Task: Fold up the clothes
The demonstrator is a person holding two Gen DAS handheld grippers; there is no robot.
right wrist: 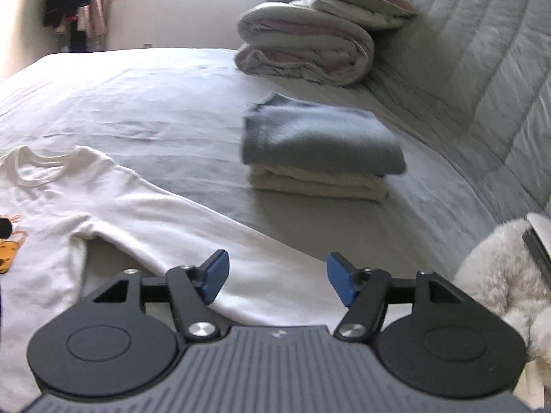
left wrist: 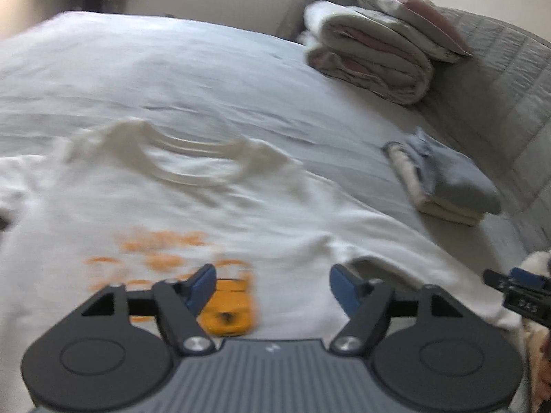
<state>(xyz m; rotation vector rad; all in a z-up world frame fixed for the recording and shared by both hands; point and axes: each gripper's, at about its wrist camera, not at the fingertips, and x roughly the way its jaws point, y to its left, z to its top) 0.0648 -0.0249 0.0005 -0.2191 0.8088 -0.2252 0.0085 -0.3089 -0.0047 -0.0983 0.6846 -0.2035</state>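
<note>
A white T-shirt [left wrist: 179,203] with an orange print [left wrist: 162,254] lies spread face up on the bed, collar toward the far side. My left gripper [left wrist: 272,284] hovers over its chest, open, with nothing between the blue pads. In the right wrist view the same T-shirt [right wrist: 144,213] fills the left, its sleeve running under my right gripper [right wrist: 277,277], which stands open and empty above the sleeve's edge. The right gripper's tip [left wrist: 516,285] shows at the right rim of the left wrist view.
A stack of folded clothes [right wrist: 320,148], grey-blue on cream, sits on the bed [right wrist: 172,103] to the right. A rolled duvet with pillows [right wrist: 310,44] lies against the quilted headboard [right wrist: 482,51]. A white fluffy thing [right wrist: 499,275] lies at the near right edge.
</note>
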